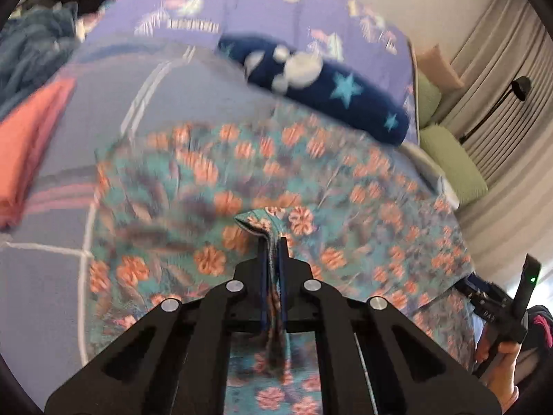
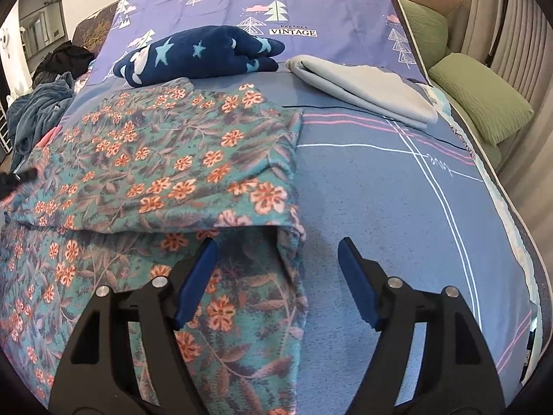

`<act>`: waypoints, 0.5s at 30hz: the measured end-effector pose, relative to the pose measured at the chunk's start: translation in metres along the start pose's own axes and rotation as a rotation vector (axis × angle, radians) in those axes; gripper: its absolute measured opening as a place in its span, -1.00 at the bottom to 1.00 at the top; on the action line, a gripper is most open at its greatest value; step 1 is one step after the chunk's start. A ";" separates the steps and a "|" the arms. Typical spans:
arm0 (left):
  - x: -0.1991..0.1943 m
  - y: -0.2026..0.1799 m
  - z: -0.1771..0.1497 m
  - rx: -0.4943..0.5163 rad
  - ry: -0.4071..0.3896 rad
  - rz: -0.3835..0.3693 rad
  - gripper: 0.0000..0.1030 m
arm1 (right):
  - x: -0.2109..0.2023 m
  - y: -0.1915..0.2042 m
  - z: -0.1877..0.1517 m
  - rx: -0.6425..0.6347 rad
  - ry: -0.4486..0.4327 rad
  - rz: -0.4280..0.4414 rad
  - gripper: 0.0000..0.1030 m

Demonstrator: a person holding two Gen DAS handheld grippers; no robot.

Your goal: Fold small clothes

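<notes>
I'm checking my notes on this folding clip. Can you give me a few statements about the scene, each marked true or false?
1. The left tool is shut on the floral garment. True.
2. The right tool grips the floral garment. False: it is open, its pads pressing nothing.
3. The star-patterned navy item lies beyond the floral garment. True.
4. The light grey folded cloth lies on top of the floral garment. False: it lies apart, on the bed.

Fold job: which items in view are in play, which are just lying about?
In play:
- floral garment
- left gripper, shut on a pinch of its fabric
- right gripper, open over its edge

Lying about:
- navy star-print piece
- folded light blue piece
- pink piece
- green cushions
</notes>
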State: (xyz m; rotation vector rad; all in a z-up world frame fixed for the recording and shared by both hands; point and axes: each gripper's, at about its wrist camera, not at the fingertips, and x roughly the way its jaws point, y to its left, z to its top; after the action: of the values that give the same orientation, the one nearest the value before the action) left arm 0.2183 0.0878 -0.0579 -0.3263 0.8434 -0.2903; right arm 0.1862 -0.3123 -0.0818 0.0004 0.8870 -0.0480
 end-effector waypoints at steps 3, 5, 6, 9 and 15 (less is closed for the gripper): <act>-0.038 -0.012 0.017 0.017 -0.122 -0.024 -0.90 | 0.003 0.001 0.002 -0.009 0.007 -0.032 0.45; -0.057 -0.015 0.028 0.049 -0.193 0.037 -0.90 | 0.007 0.000 0.004 0.003 0.017 -0.071 0.45; -0.062 -0.013 0.034 0.065 -0.211 0.068 -0.90 | 0.009 -0.002 0.005 0.016 0.022 -0.080 0.45; -0.047 0.004 0.039 0.059 -0.160 0.135 -0.90 | 0.012 -0.007 0.004 0.057 0.032 -0.089 0.56; 0.002 0.020 0.008 0.096 -0.015 0.315 -0.53 | 0.005 -0.008 -0.001 0.035 0.027 -0.095 0.57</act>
State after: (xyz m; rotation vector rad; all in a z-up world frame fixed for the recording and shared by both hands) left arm 0.2283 0.1068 -0.0623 -0.1025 0.8490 -0.0347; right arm 0.1878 -0.3209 -0.0861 -0.0080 0.9126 -0.1522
